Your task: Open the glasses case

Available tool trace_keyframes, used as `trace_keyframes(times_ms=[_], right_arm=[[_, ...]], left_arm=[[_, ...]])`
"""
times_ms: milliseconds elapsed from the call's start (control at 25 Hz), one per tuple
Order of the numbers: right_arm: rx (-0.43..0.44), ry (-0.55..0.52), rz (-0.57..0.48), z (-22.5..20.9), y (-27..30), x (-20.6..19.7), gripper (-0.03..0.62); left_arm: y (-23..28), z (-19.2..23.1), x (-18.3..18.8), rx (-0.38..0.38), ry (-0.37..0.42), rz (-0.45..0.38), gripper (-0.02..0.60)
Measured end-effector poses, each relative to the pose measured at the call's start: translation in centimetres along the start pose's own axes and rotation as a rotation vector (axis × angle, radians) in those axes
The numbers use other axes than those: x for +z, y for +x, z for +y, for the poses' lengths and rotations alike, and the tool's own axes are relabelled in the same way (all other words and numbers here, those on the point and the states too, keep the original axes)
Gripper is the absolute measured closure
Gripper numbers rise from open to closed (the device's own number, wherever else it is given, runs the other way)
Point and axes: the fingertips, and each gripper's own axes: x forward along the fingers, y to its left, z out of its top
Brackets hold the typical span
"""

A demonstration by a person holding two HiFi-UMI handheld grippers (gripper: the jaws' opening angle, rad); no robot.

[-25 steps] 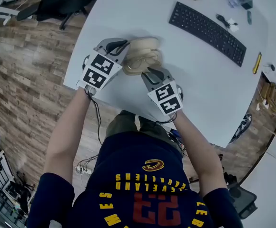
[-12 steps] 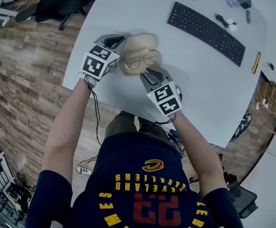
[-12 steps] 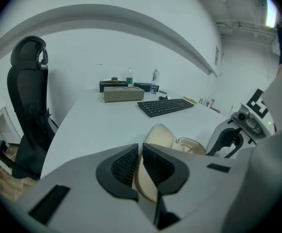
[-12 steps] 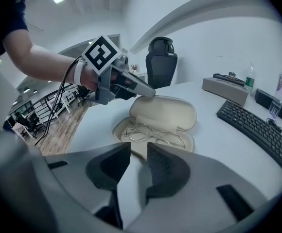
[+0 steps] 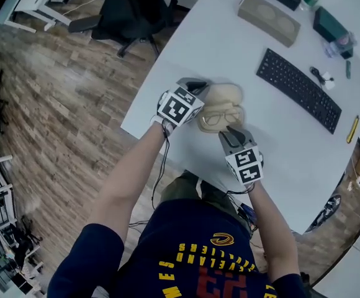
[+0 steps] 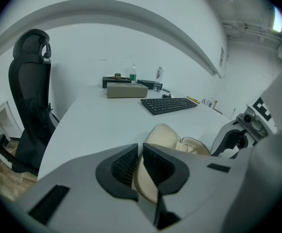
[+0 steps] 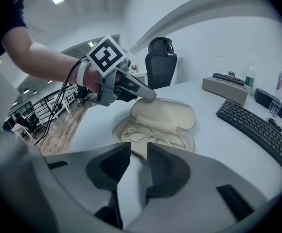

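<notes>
The left claw (image 6: 140, 146) is clenched on the left end of the lid (image 7: 164, 113) of the beige oval hard-shell glasses case (image 7: 184, 141). The lid's cream edge runs between the claw's ribbed pads. The right claw (image 7: 138, 144) is closed on the near rim of the case's base, and that rim fills the thin gap between its jaws.

The glasses case lies open on the white table (image 7: 219, 147), its lid laid back on the far side. Gold wire-rimmed spectacles (image 7: 152, 133) rest loose in the base. The case sits close to the table's near-left edge, and a black keyboard (image 7: 257, 127) lies well apart to the far right.

The opening looks done, so the dangers lie in letting go:
- A further pull on the lid could strain the hinge, or tip the base and spill the spectacles.
- If the lid is sprung, releasing it may let it snap down on the lenses.
- A drag to the left could carry the case off the edge.
</notes>
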Motion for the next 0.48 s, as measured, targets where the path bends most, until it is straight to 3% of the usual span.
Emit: trace_keyframes(times_ms=[240,480], right_arm=[[-0.019,0.011,0.032,-0.8,-1.0,-1.1,0.476],[-0.027,0.031,0.019,-0.5,-0.4,0.5,0.476]], left_arm=[[-0.2,-2.1,0.7,-0.018,-0.015,-0.024,0.538],[-3.6,-1.6,1.3,0.032,-0.021,-0.067,0.532]])
